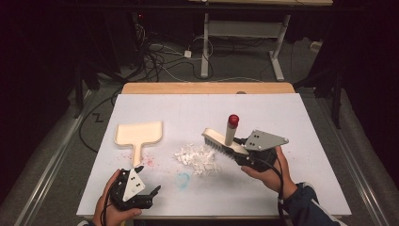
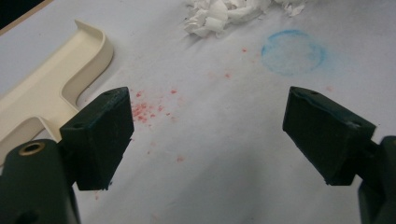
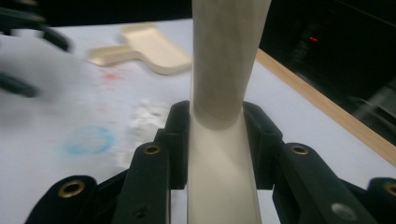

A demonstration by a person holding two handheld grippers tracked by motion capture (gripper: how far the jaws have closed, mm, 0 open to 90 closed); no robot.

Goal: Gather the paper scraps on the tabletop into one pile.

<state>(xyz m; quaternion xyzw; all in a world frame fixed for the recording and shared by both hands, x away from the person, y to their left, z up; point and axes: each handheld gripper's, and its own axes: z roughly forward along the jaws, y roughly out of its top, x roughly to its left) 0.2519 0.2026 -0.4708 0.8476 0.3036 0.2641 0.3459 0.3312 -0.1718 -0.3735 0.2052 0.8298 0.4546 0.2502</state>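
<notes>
One brush [image 1: 221, 140], clamped in the right hand-held gripper [image 1: 245, 153], sits just right of the one heap of paper scraps [image 1: 197, 159]; one dustpan [image 1: 139, 134] lies left of it. The left hand-held gripper [image 1: 149, 190] stands apart, empty.

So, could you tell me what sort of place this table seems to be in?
Probably a lab or workshop set up for recording, not a home: a white-covered table on a dark floor, loose cables behind it, and the metal legs of another bench.
</notes>
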